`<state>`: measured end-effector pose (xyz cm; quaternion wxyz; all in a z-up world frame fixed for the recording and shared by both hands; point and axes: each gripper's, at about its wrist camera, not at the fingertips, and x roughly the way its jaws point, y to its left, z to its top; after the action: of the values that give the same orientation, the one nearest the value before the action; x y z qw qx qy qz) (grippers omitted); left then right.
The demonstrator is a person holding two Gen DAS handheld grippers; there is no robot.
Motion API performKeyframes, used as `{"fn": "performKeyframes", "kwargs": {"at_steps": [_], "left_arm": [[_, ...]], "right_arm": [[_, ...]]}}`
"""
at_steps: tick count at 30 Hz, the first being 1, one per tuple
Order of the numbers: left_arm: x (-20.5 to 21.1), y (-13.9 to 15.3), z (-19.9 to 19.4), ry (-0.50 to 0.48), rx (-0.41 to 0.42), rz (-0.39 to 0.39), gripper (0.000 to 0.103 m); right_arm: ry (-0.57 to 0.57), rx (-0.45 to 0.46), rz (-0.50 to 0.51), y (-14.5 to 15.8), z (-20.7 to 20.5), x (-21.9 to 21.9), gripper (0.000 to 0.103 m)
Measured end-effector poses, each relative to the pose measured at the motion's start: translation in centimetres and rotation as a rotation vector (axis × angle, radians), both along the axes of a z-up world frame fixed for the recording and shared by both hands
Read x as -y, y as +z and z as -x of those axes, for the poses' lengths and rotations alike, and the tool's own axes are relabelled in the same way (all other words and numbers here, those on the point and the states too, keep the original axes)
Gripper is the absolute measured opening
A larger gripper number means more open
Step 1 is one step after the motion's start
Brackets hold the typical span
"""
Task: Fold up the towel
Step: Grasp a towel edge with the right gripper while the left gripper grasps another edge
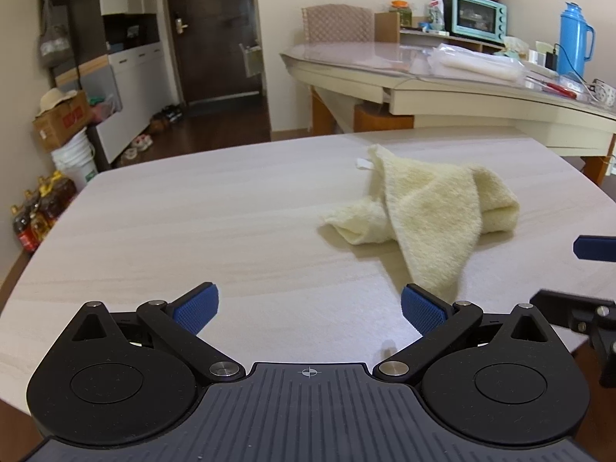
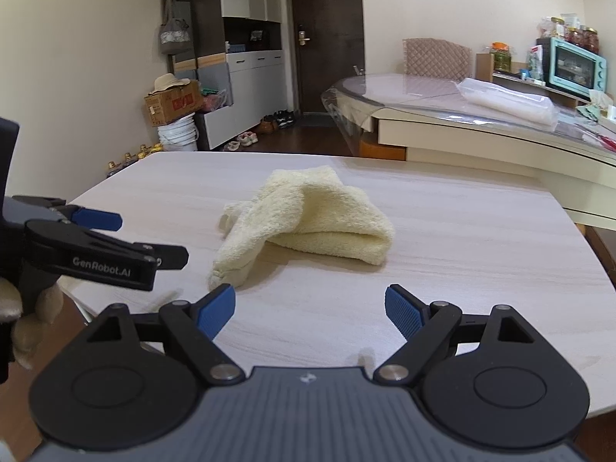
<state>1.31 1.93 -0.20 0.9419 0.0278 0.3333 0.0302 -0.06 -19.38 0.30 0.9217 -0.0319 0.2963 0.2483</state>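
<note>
- Lying crumpled on the pale wood-grain table [image 1: 192, 208], your cream towel [image 1: 423, 208] sits well toward the middle of the surface, bunched rather than flat.
- From the right wrist view the towel [image 2: 308, 215] shows a thick rolled fold along its right side and a narrow tail that trails down toward the near left edge of the table [image 2: 481, 238].
- From the left wrist view one pointed flap drapes toward you, and a small white tag [image 1: 364, 163] sticks out at the far corner.
- Your left gripper [image 1: 310, 308] hovers low over the near part of the table, its blue pads [image 1: 198, 310] spread wide apart and pinching nothing; the right-hand pad sits just beside the tip of the towel's near flap, though you cannot tell whether they touch.
- Your right gripper [image 2: 310, 310] is likewise spread wide with nothing between its blue pads [image 2: 404, 312], and the towel's tail ends just beside its left pad.
- In the right wrist view your left gripper [image 2: 115, 238] appears at the left edge, with your gloved hand [image 2: 27, 312] wrapped around its handle.
- Beyond the table stands a cream side table [image 1: 462, 88] under a clear cover, carrying a teal toaster oven [image 1: 479, 17] and a blue thermos [image 1: 573, 38].
- A dark door [image 2: 325, 34] and white cabinets [image 2: 250, 88] close off the back of the room.
</note>
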Motion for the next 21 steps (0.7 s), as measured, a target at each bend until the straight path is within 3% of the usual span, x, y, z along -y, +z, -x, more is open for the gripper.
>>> {"fn": "performKeyframes", "kwargs": {"at_steps": [11, 14, 15, 16, 18, 21], "left_arm": [[-2.4, 0.3, -1.4, 0.041, 0.011, 0.007, 0.103], [-2.9, 0.2, -1.8, 0.044, 0.010, 0.007, 0.103], [-3.1, 0.2, -1.9, 0.045, 0.009, 0.005, 0.103], [-3.2, 0.1, -2.0, 0.045, 0.008, 0.003, 0.103], [-3.4, 0.1, -2.2, 0.043, 0.010, 0.002, 0.103], [-3.5, 0.0, -2.6, 0.022, 0.020, 0.004, 0.103]], "right_arm": [[0.083, -0.009, -0.029, -0.6, -2.4, -4.4, 0.080], [0.080, -0.026, -0.047, -0.9, -3.4, -5.2, 0.071], [0.086, -0.035, -0.052, -1.0, -3.7, -5.3, 0.055], [0.094, -0.043, -0.057, -1.0, -4.0, -5.5, 0.032], [0.094, -0.047, -0.055, -1.1, -4.4, -5.4, 0.008], [0.062, 0.004, -0.087, -0.2, -4.2, -4.0, 0.007]]}}
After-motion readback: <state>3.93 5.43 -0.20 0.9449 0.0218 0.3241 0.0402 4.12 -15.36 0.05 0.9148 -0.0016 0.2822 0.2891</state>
